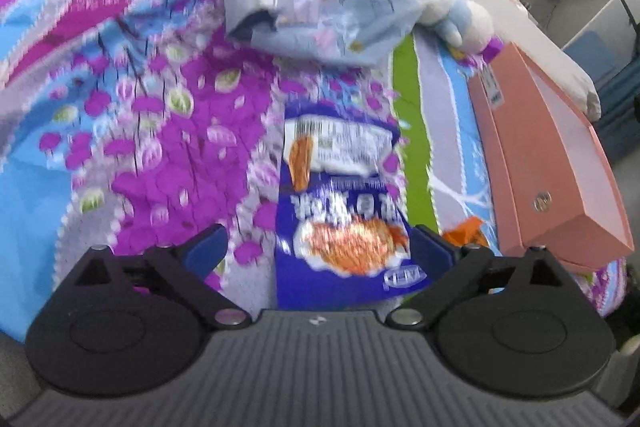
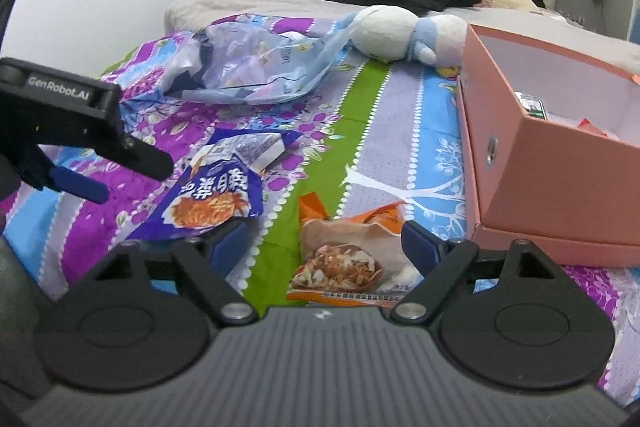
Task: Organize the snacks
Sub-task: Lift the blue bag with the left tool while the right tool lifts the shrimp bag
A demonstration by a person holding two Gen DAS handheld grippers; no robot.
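Crinkly foil on the blue snack packet (image 1: 340,211) could slip as the left gripper (image 1: 320,247), fingers apart, closes; the right gripper (image 2: 324,243) gapes over the orange packet (image 2: 344,259).

Legible text — "GenRobot.AI", white lettering on the black body of the left gripper (image 2: 102,173), seen in the right wrist view to the left of the blue snack bag (image 2: 216,195). That bag carries large white Chinese characters — too blurred to read; its barcode label likewise unreadable.
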